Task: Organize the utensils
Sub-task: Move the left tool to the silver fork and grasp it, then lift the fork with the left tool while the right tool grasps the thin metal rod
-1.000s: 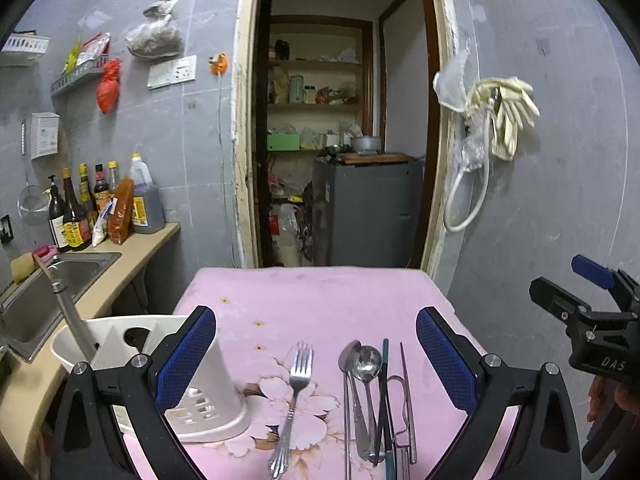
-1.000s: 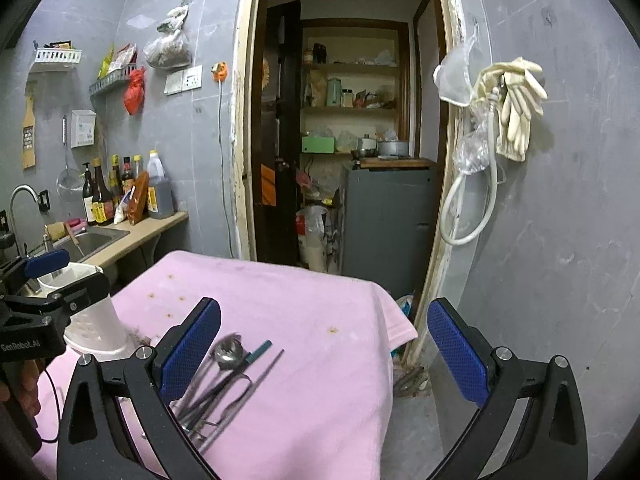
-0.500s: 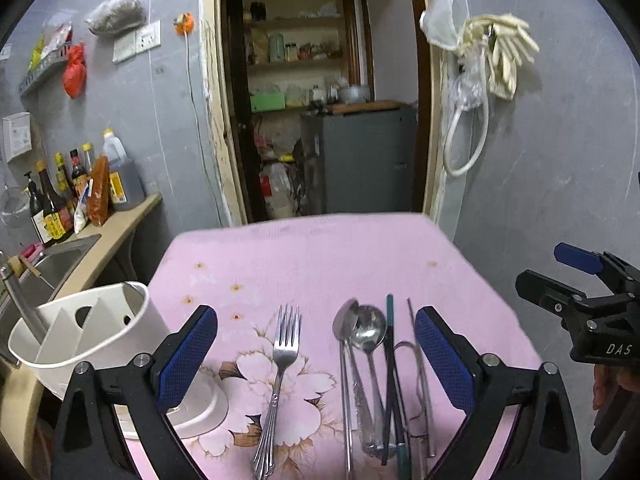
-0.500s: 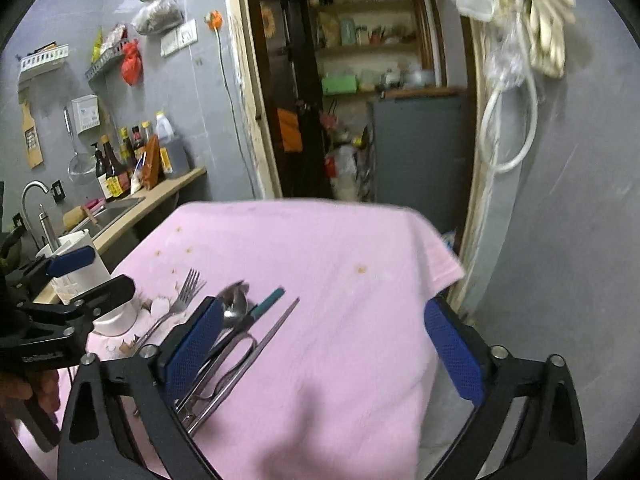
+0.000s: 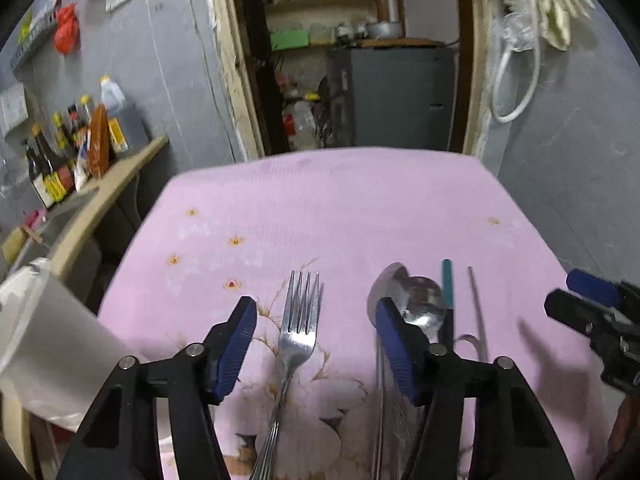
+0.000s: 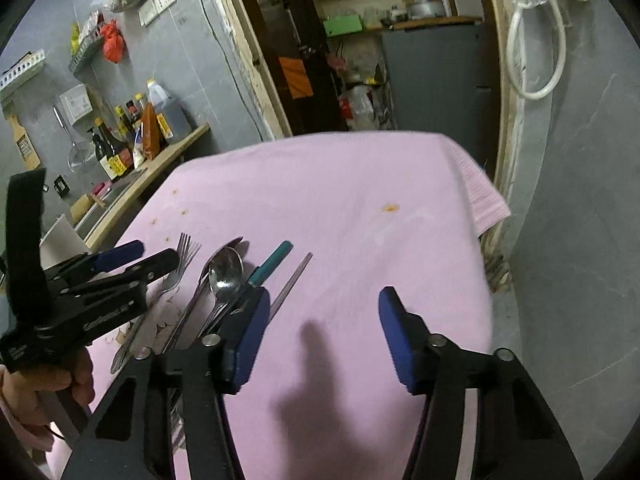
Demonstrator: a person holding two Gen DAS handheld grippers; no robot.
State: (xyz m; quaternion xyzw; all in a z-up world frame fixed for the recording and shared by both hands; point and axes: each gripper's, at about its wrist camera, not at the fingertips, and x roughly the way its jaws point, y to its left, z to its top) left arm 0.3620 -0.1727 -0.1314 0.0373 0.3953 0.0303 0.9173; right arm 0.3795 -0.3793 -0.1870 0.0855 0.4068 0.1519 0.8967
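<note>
Left-wrist view: left gripper (image 5: 316, 322) hangs over a table draped in a pink flowered cloth (image 5: 340, 208), its jaws part-way apart after just closing in, with a steel fork (image 5: 294, 336) lying on the cloth between the blue pads (image 5: 234, 344) but touched by neither. The fork's tines point toward the far edge of the table. Just to its right lies a bundle of utensils: two spoons (image 5: 416, 300) with overlapping bowls, a teal-handled utensil (image 5: 447, 284) and thin metal chopsticks (image 5: 476, 304), the gripper's right finger covering part of them. A white plastic utensil holder (image 5: 44, 344) stands at the near left edge of the table. The right gripper (image 5: 592, 312) enters from the right edge of the table, above bare cloth.

Right-wrist view: right gripper (image 6: 320, 324) hovers over bare pink cloth (image 6: 360, 200) toward the right side of the table, jaws half apart after just narrowing, nothing between them. Its left pad (image 6: 248, 336) sits just beside the utensil bundle, where the spoons (image 6: 226, 268), teal-handled utensil (image 6: 270, 260) and chopsticks (image 6: 292, 280) lie side by side. The left gripper (image 6: 132, 256), held by a hand (image 6: 52, 384), reaches over the fork (image 6: 180, 256) near the left edge. Only a sliver of the white holder (image 6: 60, 236) shows behind it.
</note>
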